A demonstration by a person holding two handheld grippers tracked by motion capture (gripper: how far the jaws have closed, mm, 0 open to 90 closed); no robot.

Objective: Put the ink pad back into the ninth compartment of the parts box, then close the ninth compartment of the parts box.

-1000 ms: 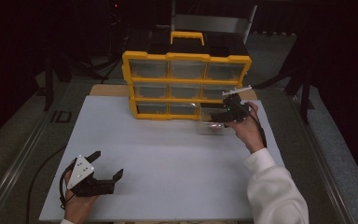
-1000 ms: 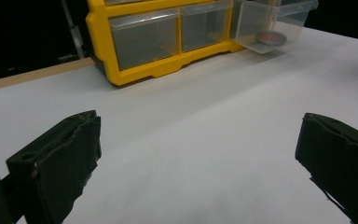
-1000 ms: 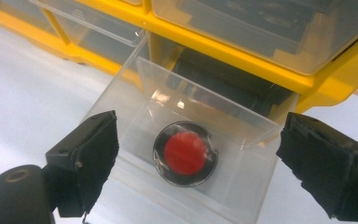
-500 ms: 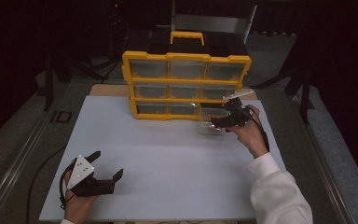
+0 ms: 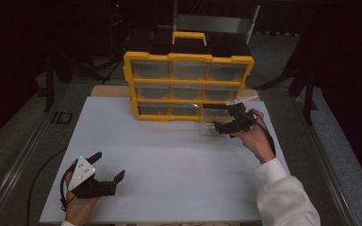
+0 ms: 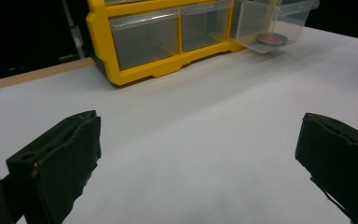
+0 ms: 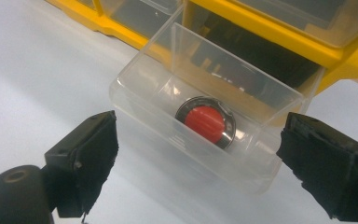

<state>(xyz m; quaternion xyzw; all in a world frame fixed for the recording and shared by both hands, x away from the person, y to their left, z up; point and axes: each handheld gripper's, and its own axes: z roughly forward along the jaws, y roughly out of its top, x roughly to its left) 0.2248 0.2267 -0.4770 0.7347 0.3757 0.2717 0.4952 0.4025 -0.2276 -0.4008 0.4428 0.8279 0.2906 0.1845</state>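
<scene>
Yellow frames the drawer cabinet [image 5: 188,87] at the far end of my white tabletop [image 5: 169,160] in the high view, three rows of clear drawers. My right gripper [image 5: 220,126] sits just in front of the bottom right drawer [image 5: 215,114], which is pulled partway out. My left gripper [image 5: 107,172] rests near the front left of the tabletop, well apart from the cabinet, its fingers spread wide with nothing between them.

From the left gripper view, the two black fingers [image 6: 56,163] stand far apart over bare tabletop. The pulled-out clear drawer [image 6: 272,23] shows far off at top right, with a round disc [image 6: 271,39] lying on its floor.

From the right gripper view, the fingers [image 7: 86,158] are wide open and hold nothing. The clear drawer [image 7: 168,74] lies between and just beyond them, not touched by either. Inside it a round red knob in a dark ring [image 7: 206,122] lies flat on the bottom, roughly midway between the fingers.
</scene>
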